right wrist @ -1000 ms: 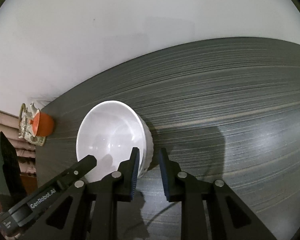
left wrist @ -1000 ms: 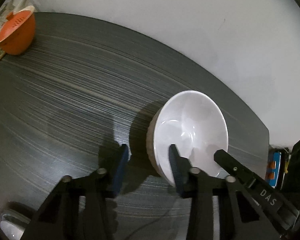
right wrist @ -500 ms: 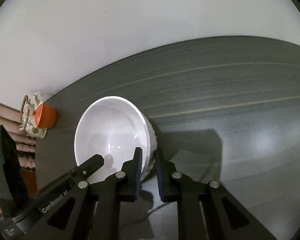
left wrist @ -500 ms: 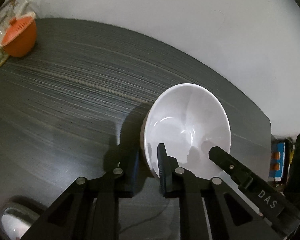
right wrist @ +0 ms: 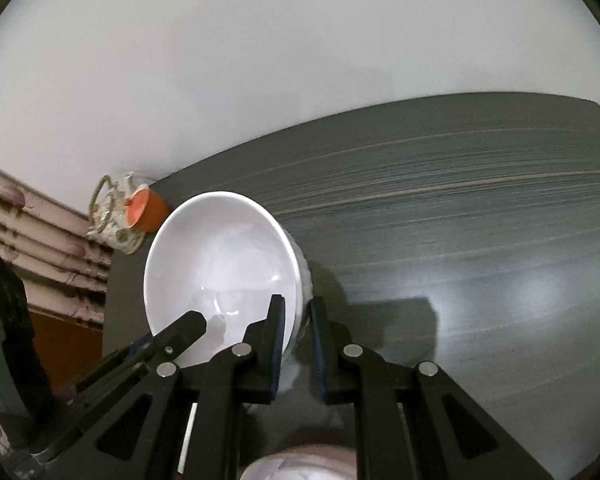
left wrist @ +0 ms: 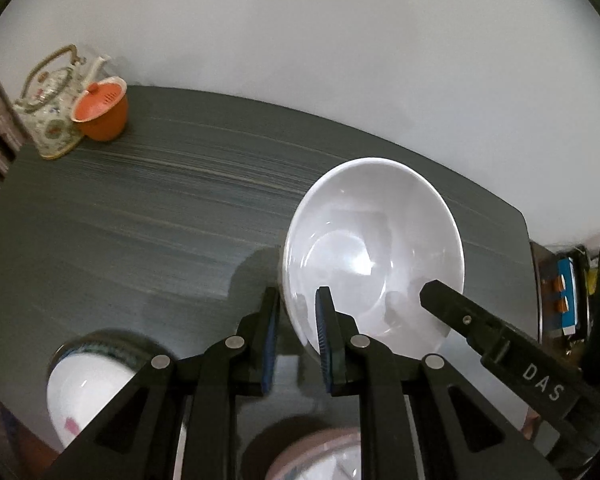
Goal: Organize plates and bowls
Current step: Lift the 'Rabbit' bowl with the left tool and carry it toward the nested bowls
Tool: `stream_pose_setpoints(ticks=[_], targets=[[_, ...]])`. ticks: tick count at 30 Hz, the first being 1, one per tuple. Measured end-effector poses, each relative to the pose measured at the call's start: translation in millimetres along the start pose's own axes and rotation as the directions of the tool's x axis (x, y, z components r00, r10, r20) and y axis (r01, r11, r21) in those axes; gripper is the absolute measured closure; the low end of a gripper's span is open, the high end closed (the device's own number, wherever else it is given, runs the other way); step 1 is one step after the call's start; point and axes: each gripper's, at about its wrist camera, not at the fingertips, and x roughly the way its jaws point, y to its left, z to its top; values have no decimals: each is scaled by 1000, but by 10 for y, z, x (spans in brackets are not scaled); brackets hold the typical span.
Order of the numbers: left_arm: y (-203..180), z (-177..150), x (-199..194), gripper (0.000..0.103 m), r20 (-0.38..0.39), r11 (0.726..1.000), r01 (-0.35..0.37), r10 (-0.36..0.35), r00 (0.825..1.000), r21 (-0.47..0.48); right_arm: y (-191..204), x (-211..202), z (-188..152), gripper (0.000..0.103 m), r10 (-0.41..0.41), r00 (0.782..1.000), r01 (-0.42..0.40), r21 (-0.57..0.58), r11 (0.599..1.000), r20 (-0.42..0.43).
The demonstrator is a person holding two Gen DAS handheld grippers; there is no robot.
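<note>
Left hand-held gripper [left wrist: 298, 332] pinching white bowl [left wrist: 374, 248] rim at 7 o'clock, right hand-held gripper [right wrist: 296, 344] pinching the rim at 5 o'clock, above dark counter [left wrist: 140, 220].

Black plastic left gripper [left wrist: 298, 334] and right gripper [right wrist: 296, 340], ribbed blue pads [left wrist: 323, 340] inside the fingers, silver round screws along triangular cut-out arms (white "DAS" lettering on one side).

left hand-held gripper [left wrist: 298, 326]: clamped on rim | right hand-held gripper [right wrist: 296, 334]: clamped on rim
</note>
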Motion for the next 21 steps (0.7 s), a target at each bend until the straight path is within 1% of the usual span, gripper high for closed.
stream_pose_setpoints(ticks=[4,7,10,15,21], targets=[[27,-146,-277,88,28,1000,-4,3,1000,16,42,-256,-196,90,11,1000,-11,-12,1000,21],[25,-345,-465,88,40,1000,3,-4,999,20,69,-429,-376,90,24,999,-23,-17,1000,48],[6,-551,-594,88,43,1000,6,-7,999,25,100,-552,-558,90,17,998,-16,-29,999,61],[-17,-861,-686,88,34,1000,6,-7,999,28,57,-674,-843,90,18,998,-16,-29,999,58],[-56,-1197,-705,88,3,999,9,-9,1000,35,5,-676,-1112,90,12,999,-11,-11,1000,42]])
